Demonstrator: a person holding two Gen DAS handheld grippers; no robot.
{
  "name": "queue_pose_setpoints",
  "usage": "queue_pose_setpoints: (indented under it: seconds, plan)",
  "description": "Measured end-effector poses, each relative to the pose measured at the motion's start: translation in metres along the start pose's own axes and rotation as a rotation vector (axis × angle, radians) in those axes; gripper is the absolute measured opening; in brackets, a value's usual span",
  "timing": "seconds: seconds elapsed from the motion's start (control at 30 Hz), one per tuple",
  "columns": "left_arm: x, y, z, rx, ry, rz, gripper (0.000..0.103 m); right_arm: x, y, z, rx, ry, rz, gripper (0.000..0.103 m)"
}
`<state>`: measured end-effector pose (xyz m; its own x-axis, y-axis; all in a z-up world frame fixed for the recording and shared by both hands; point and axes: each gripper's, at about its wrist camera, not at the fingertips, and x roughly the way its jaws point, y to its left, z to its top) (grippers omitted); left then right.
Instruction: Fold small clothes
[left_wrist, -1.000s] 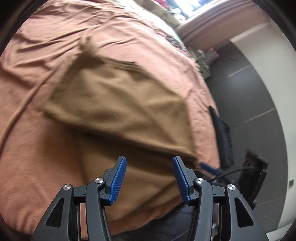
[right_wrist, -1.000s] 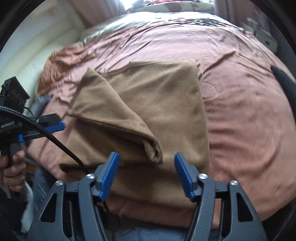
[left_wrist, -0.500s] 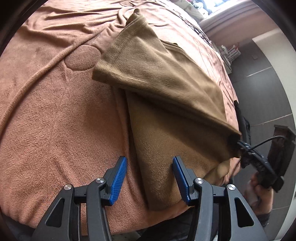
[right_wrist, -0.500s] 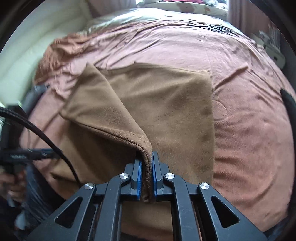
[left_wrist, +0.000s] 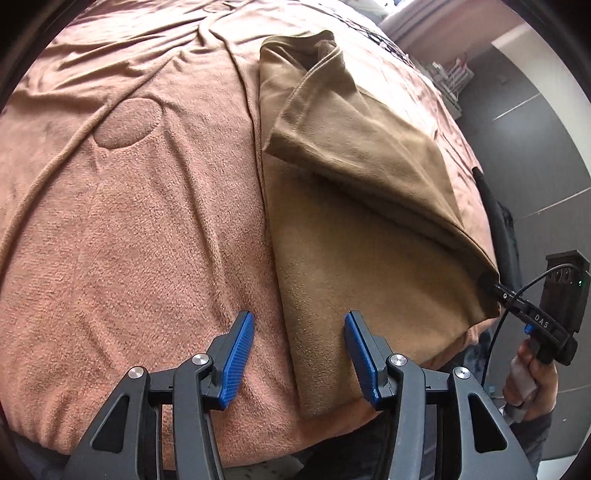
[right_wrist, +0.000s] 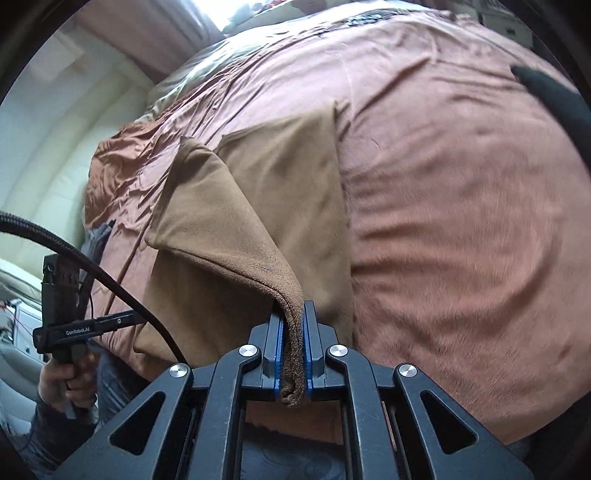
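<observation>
Now the right gripper (right_wrist: 293, 354) is pinched tight on a corner of the brown garment (right_wrist: 236, 236), its blue pads (right_wrist: 309, 354) squeezing a bunched nub of cloth between them; a second ago those jaws stood wide apart just short of that corner, so the grab has only just been made, and since then the corner has come up off the layer beneath, leaving a slack tent of fabric running back from the pads; the lifted flap droops across the rest of the garment, which lies flat on the rust-coloured bedspread (right_wrist: 461, 229) near the bed's front edge. Over on the other side the left gripper (left_wrist: 298, 354) hangs with its jaws wide apart and nothing in them, straddling the garment's near left edge (left_wrist: 291, 332) where brown cloth meets bedspread; a second ago it was back over the middle of the cloth, so it has swung out to that border. From this, I'd say a fold is starting: one corner is secured, and the left looks placed to take the matching corner, though it has not closed. A dark item (left_wrist: 496, 221) lies at the bed's far side, apart from the garment.
</observation>
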<state>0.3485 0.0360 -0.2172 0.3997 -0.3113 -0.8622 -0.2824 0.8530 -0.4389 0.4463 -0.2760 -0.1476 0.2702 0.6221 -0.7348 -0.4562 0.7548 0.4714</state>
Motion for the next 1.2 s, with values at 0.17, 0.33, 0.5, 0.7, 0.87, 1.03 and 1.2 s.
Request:
queue_pose_setpoints:
  seconds: [0.17, 0.33, 0.5, 0.7, 0.87, 1.03, 1.2]
  plan:
    - [0.001, 0.001, 0.002, 0.011, 0.009, -0.001, 0.053, 0.003, -0.004, -0.006, -0.026, 0.024, -0.050, 0.008]
    - [-0.018, 0.015, 0.012, -0.024, -0.018, -0.046, 0.053, -0.011, 0.033, 0.001, -0.160, -0.002, -0.192, 0.062]
    - [-0.031, 0.028, 0.019, -0.053, -0.065, -0.078, 0.053, -0.006, 0.081, 0.009, -0.336, 0.007, -0.241, 0.064]
    - [-0.045, 0.045, 0.025, -0.076, -0.092, -0.099, 0.053, 0.027, 0.129, 0.019, -0.487, 0.039, -0.256, 0.064]
    - [-0.051, 0.062, 0.033, -0.101, -0.108, -0.112, 0.053, 0.050, 0.156, 0.028, -0.556, 0.054, -0.257, 0.059]
    - [-0.061, 0.083, 0.038, -0.126, -0.128, -0.139, 0.053, 0.080, 0.178, 0.036, -0.621, 0.086, -0.259, 0.051]
    - [-0.070, 0.105, 0.042, -0.159, -0.153, -0.160, 0.053, 0.109, 0.199, 0.042, -0.694, 0.125, -0.289, 0.051]
